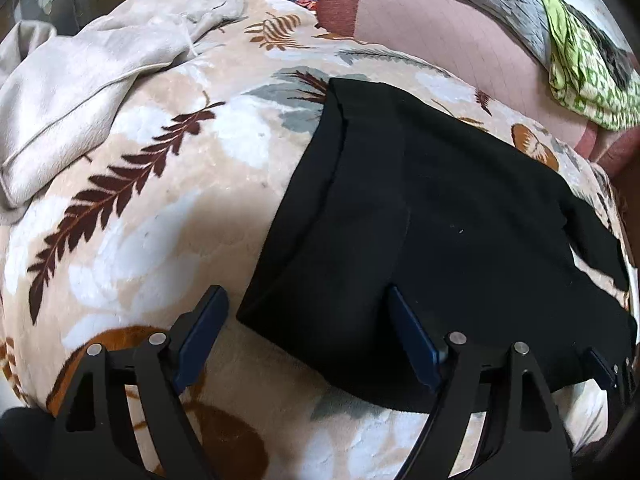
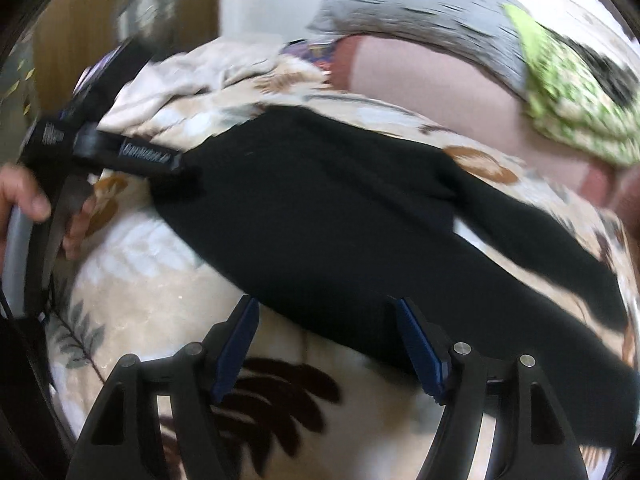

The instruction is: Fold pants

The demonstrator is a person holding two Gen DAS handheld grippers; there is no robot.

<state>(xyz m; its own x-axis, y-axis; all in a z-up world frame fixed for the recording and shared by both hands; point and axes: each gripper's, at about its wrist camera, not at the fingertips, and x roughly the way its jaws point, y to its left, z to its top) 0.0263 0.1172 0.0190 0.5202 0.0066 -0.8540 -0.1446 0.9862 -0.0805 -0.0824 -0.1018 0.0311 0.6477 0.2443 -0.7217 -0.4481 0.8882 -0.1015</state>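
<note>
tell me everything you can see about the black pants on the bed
The black pants look like soft, matte knit fabric, plain and unpatterned. They lie flat on the cream plush blanket with brown leaf print, already doubled over into a broad panel with a seam along one edge; a narrower part trails off toward the right. The open left tool straddles the near corner, and the open right tool hovers at the near edge. Neither grips them.
</note>
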